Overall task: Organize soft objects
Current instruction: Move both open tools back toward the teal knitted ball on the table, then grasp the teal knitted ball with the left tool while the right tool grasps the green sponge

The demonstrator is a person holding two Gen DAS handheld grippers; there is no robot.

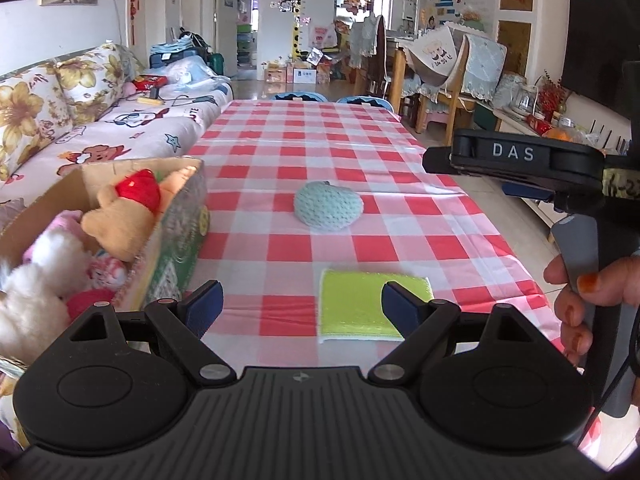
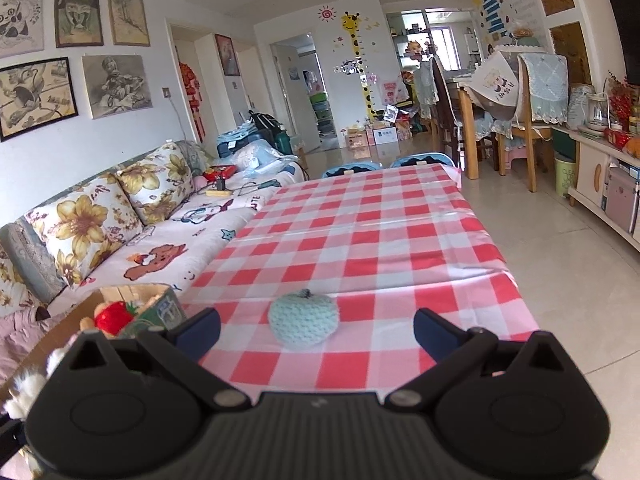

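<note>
Nearest of all is the left gripper [image 1: 302, 304], its 2 blue-padded fingers spread wide with nothing between them, hanging over the near edge of the checked tablecloth [image 1: 360, 152]. Just beyond its right finger lies a flat yellow-green sponge [image 1: 360, 304], partly covered by that finger. Farther up the table, well apart from the sponge, sits a pale blue knitted ball [image 1: 328, 208]. To the left a cardboard box [image 1: 176, 248] already holds several plush toys, among them a tan bear [image 1: 116, 224] with a red strawberry [image 1: 138, 190] above it.

Over on the other side, the right gripper [image 2: 316, 330] is also spread open and empty, and the knitted ball [image 2: 303, 320] sits squarely between its fingers from that view, though I cannot tell how close the tips really are to it. A hand [image 1: 580, 304] wraps its handle.

My guess is that 2 items remain, and the ball looks like the right gripper's next pick. Doing it well means coming down with the fingers either side of its middle, closing gently so it squashes rather than rolls away, then lifting clear of the box wall before dropping it in.

How much room is left in the box is hard to say; its near end is cut off by the frame.
</note>
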